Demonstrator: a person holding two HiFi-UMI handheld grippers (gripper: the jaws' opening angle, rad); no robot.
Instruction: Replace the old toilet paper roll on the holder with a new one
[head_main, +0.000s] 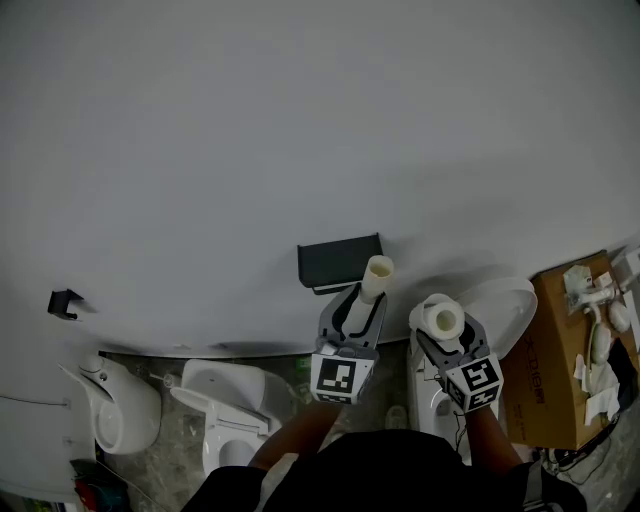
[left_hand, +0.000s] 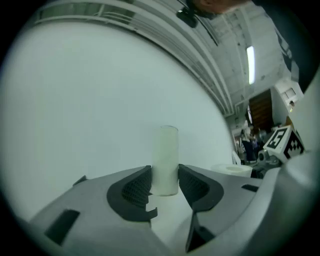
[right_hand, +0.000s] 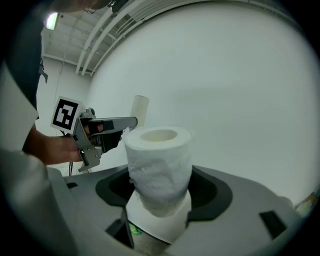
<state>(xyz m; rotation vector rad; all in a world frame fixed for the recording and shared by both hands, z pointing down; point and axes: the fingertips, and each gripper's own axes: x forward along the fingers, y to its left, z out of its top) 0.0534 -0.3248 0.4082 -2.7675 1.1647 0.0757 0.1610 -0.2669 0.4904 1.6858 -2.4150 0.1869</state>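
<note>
My left gripper (head_main: 364, 303) is shut on the empty cardboard tube (head_main: 376, 277), which stands upright between its pads (left_hand: 134, 190) in the left gripper view, tube (left_hand: 165, 159). It hangs just right of and below the dark wall holder (head_main: 339, 260). My right gripper (head_main: 442, 340) is shut on a full white toilet paper roll (head_main: 440, 317), held upright with a loose sheet hanging below it, roll (right_hand: 159, 167). The right gripper view also shows the left gripper (right_hand: 107, 127) with the tube (right_hand: 139, 110) off to the left.
A white wall fills most of every view. Below stand a toilet with its lid up (head_main: 500, 310), another toilet bowl (head_main: 225, 400) and a urinal (head_main: 120, 405). A cardboard box (head_main: 560, 350) with white fittings sits at the right. A small black hook (head_main: 64, 302) is at the left.
</note>
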